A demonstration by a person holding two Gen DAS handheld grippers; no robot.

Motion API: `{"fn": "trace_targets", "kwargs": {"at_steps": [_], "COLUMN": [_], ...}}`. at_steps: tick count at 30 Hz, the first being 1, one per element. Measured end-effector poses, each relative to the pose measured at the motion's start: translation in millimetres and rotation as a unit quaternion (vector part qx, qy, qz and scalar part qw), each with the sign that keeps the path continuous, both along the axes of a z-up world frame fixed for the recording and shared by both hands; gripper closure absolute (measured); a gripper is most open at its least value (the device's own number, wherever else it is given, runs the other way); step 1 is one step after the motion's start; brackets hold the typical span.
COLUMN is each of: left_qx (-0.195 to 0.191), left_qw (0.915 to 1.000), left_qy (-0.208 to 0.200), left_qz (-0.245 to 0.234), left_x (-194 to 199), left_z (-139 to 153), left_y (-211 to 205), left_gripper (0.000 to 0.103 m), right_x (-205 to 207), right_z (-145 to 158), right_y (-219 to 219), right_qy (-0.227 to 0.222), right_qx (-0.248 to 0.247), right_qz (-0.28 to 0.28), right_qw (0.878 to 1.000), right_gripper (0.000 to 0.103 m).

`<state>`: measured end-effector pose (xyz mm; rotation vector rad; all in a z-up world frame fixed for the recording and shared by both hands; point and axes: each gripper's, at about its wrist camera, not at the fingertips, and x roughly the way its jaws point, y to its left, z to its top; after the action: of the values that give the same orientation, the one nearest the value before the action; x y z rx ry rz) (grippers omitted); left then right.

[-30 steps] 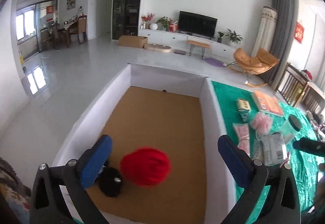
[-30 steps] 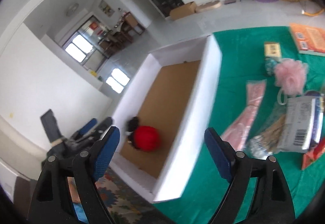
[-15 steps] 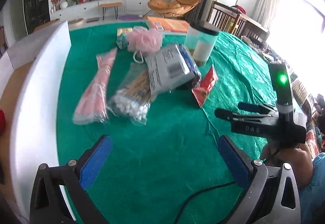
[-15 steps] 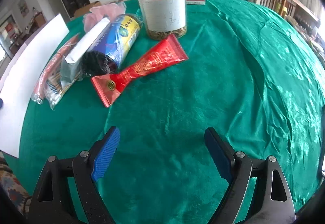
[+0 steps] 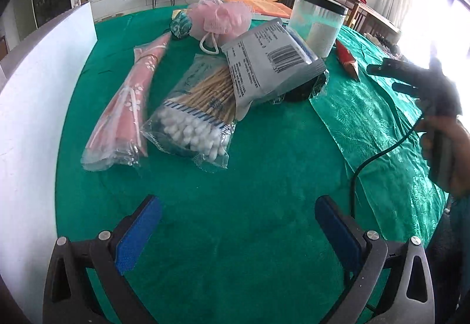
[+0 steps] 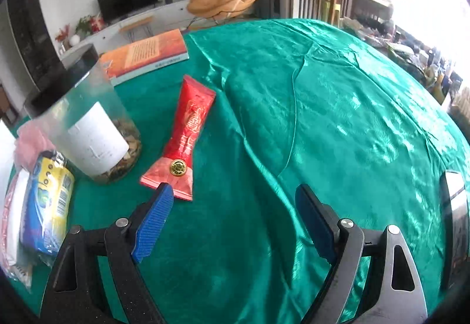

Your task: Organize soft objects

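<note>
Currently we see the pink mesh pouf (image 5: 221,18) at the far edge of the green table (image 5: 264,177), not yet boxed. Pink packet (image 5: 129,106), cotton swabs (image 5: 196,115) and grey bag (image 5: 270,62) lie nearby, beside the white box wall (image 5: 35,118). Left gripper (image 5: 235,230) and right gripper (image 6: 232,221) both gape, empty. We judge most sorting remains.

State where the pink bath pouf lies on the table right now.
In the left wrist view the pink bath pouf sits at the far side of the green tablecloth, between a teal pouch and the black-lidded jar.
</note>
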<state>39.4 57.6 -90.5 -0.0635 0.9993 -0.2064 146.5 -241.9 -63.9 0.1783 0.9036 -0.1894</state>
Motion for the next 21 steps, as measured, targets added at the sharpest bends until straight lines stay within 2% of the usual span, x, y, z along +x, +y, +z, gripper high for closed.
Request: {"fn": "trace_targets", "kwargs": {"at_steps": [1, 3, 7, 9, 12, 15, 21], "left_qx": [0.006, 0.028, 0.068, 0.067, 0.068, 0.068, 0.067], "left_qw": [1.0, 0.9994, 0.9973, 0.9974, 0.9968, 0.9953, 0.9947], "left_qy": [-0.003, -0.018, -0.026, -0.026, -0.025, -0.025, -0.024], "left_qz": [-0.001, -0.01, -0.014, 0.0, 0.033, 0.064, 0.074], "left_x": [0.3, -0.2, 8.8, 18.1, 39.1, 59.8, 69.1], "left_z": [-2.7, -5.5, -9.8, -9.8, -10.4, -11.4, -12.1], "left_y": [-2.6, -11.5, -26.7, -28.2, -27.0, -22.2, -19.2], "left_gripper": [0.0, 0.0, 0.0, 0.0, 0.0, 0.0, 0.0], "right_x": [-4.4, -18.6, -45.8, -50.0, -40.7, -32.7, -34.0], "right_z": [4.6, 7.1, -10.5, -20.6, -25.6, -28.3, -28.1], "right_y": [-1.3, 8.5, 36.8, 47.7, 47.3, 42.7, 42.7], "right_qy": [-0.002, 0.006, 0.03, 0.033, 0.028, 0.031, 0.031], "right_qx": [0.009, -0.004, -0.033, -0.054, -0.04, -0.029, -0.029], "right_qz": [0.019, 0.053, 0.091, 0.091, 0.068, 0.058, 0.058], "right_qw": [1.0, 0.999, 0.995, 0.994, 0.997, 0.997, 0.997], "right_gripper": [0.016, 0.016, 0.016, 0.016, 0.015, 0.007, 0.007]}}
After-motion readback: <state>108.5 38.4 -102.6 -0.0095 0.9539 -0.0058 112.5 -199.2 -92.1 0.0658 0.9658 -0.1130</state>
